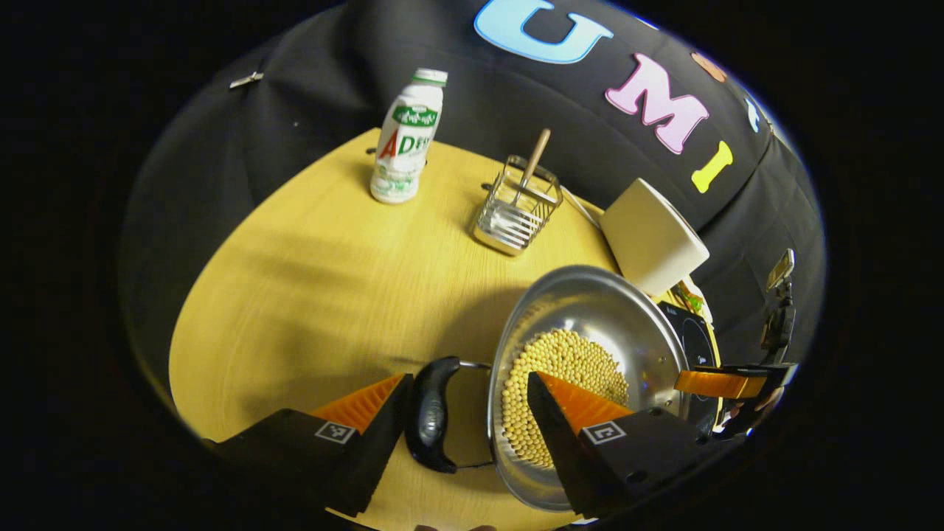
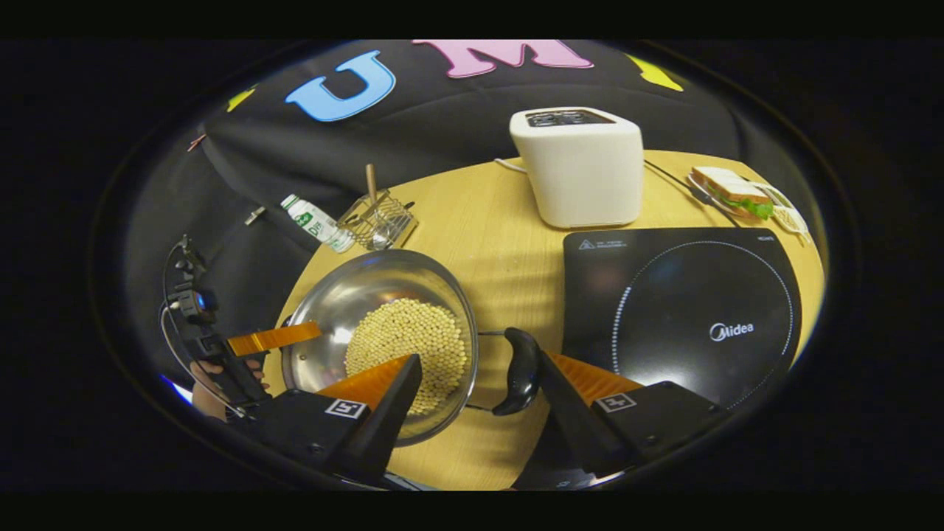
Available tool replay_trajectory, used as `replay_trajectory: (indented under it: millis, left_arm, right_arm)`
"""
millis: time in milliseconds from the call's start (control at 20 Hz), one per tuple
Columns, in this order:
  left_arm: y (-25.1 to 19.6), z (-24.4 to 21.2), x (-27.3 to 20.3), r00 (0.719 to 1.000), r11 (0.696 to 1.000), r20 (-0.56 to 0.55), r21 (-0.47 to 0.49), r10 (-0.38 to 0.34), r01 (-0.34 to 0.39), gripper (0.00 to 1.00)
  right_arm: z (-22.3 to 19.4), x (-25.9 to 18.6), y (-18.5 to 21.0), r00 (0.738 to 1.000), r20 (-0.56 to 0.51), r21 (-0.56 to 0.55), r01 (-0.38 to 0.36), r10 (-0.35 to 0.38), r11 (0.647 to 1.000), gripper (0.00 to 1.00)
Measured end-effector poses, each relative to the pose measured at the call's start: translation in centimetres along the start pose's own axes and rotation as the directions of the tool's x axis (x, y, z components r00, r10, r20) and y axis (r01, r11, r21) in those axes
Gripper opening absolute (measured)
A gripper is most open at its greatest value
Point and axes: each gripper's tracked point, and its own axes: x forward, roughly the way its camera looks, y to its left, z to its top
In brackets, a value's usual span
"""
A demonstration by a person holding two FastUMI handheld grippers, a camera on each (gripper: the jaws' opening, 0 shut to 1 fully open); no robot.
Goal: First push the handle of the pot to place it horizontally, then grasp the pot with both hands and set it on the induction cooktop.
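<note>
A steel pot (image 1: 590, 302) (image 2: 354, 295) holding yellow beans stands on the wooden table, left of the black induction cooktop (image 2: 678, 317) (image 1: 697, 343). In the left gripper view, my left gripper (image 1: 466, 376) is open and straddles the pot's black side handle (image 1: 431, 413): one finger lies outside the handle, the other over the beans. In the right gripper view, my right gripper (image 2: 479, 356) is open and straddles the opposite black handle (image 2: 520, 369) the same way. Each gripper also shows across the pot in the other's view, the right gripper (image 1: 719, 383) and the left gripper (image 2: 273, 339).
A white toaster (image 2: 582, 169) (image 1: 653, 236) stands behind the cooktop. A sandwich (image 2: 734, 192) lies at the far right corner. A wire rack (image 1: 516, 206) (image 2: 380, 217) with a wooden-handled utensil and a milk bottle (image 1: 405, 147) (image 2: 317, 221) stand at the back. A hand (image 2: 210, 383) holds the left gripper.
</note>
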Motion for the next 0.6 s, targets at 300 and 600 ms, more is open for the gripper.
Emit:
replay_trajectory:
  millis: [300, 600]
  left_arm:
    - [1.6, -0.1, 0.5, 0.998, 0.996, -0.047, 0.077, 0.036, -0.032, 0.93]
    - [3.3, -0.1, 0.6, 0.995, 0.991, -0.075, 0.119, 0.072, -0.063, 0.65]
  right_arm:
    - [-1.9, 3.0, 0.2, 0.996, -0.088, 0.036, 0.025, -0.022, 0.999, 0.78]
    - [-2.2, 3.8, 0.3, 0.994, -0.110, 0.075, 0.035, -0.027, 0.997, 0.63]
